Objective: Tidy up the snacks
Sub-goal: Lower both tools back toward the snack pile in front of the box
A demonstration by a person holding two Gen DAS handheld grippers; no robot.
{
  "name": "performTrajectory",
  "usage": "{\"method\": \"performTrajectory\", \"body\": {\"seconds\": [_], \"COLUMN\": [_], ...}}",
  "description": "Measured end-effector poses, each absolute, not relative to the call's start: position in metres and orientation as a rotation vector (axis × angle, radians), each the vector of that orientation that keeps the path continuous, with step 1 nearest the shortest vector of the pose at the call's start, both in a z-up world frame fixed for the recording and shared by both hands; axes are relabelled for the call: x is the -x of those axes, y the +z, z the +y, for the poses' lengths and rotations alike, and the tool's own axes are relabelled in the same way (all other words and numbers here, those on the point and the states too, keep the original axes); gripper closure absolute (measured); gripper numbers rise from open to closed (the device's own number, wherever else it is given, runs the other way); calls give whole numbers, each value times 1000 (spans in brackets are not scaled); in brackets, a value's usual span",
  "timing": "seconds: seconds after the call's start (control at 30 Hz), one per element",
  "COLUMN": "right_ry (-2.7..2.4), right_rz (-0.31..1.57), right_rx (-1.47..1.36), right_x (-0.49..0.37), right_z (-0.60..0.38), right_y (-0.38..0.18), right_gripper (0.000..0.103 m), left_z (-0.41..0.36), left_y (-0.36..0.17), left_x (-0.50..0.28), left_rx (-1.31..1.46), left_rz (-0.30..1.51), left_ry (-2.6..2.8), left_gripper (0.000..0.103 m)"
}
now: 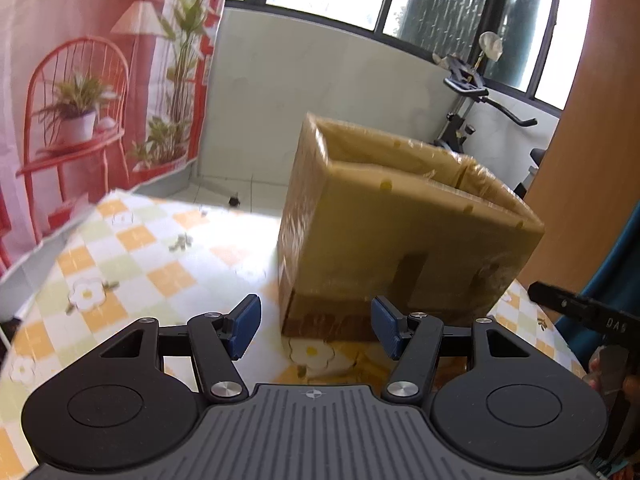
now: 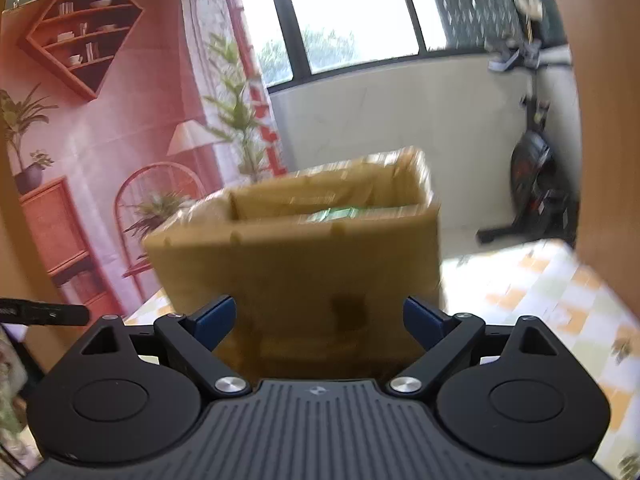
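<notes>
An open cardboard box (image 1: 400,216) wrapped in shiny tape stands on the checked tablecloth (image 1: 132,248). My left gripper (image 1: 316,326) is open just in front of the box's near lower corner, with nothing between its blue pads (image 1: 246,326). In the right wrist view the same box (image 2: 304,256) is blurred and fills the middle, and something green (image 2: 332,214) shows inside it. My right gripper (image 2: 318,320) is open wide before the box's near wall, with nothing between its pads. The other gripper's black finger (image 1: 576,306) shows at the left view's right edge.
A printed red backdrop (image 1: 92,80) hangs at the left behind the table. An exercise bike (image 1: 476,96) stands by the window wall beyond the box. A wooden panel (image 1: 580,128) rises at the right. A hand (image 1: 616,376) shows at the lower right.
</notes>
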State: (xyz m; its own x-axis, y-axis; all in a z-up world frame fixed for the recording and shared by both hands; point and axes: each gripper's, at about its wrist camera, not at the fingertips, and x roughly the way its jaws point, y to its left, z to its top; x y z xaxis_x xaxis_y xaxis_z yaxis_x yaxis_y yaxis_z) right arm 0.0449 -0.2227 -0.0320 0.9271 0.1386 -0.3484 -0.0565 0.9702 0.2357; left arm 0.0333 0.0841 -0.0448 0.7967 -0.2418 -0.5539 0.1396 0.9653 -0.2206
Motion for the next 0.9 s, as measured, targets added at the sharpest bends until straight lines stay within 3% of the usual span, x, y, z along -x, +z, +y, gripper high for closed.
{"method": "performTrajectory", "body": {"seconds": [0.4, 0.9], "right_ry": [121, -35], "right_rz": [537, 569], "right_rx": [-248, -159], "right_x": [-36, -21], "right_z": [-214, -216], "right_y": [-83, -118], "right_gripper": [10, 14], "left_z": [73, 66], "left_y": [-89, -116], "left_x": [-21, -5], "left_rx": [163, 183], "left_rz": [698, 721], "left_ry": [-178, -135], "left_gripper": [40, 40]}}
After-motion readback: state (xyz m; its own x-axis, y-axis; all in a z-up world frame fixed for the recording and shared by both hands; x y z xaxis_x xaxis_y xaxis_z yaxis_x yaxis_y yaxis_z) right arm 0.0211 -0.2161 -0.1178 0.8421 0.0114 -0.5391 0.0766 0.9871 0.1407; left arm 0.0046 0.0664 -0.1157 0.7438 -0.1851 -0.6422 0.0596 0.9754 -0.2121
